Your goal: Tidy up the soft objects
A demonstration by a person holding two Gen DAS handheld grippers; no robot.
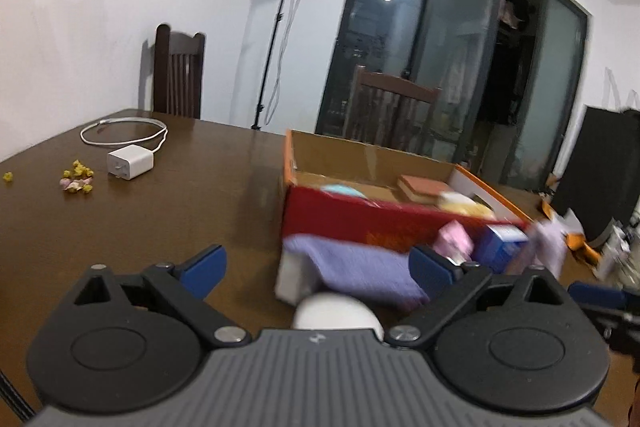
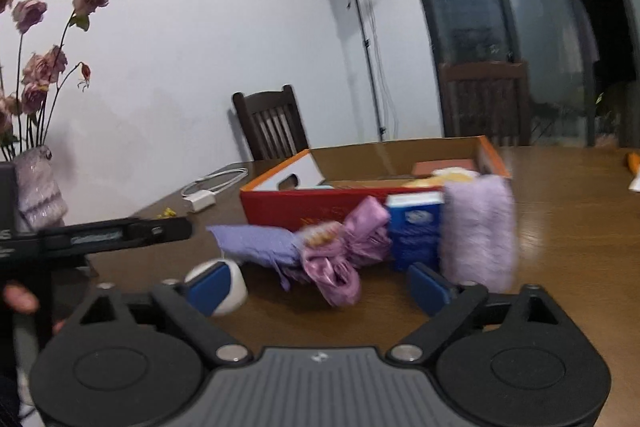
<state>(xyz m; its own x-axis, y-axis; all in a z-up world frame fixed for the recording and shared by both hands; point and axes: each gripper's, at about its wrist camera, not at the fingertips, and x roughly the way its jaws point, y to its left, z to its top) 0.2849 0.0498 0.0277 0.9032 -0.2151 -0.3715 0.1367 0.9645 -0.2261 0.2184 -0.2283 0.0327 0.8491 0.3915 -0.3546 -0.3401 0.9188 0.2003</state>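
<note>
In the left wrist view the left claw (image 1: pixel 318 269) stands wide with nothing gripped, over the dark brown wooden counter (image 1: pixel 160 211); a folded lavender cloth (image 1: pixel 360 267) lies just ahead between its blue fingertips, against the near wall of an open red-and-orange cardboard box (image 1: pixel 360 215), with a white rounded object (image 1: pixel 336 311) closer in. In the right wrist view the right claw (image 2: pixel 320 285) is likewise wide and empty, a crumpled shiny pink-purple fabric bundle (image 2: pixel 344 251) lying ahead between its fingertips, beside a blue carton (image 2: pixel 416 227) and a fuzzy lilac towel roll (image 2: pixel 478 231) before the box.
</note>
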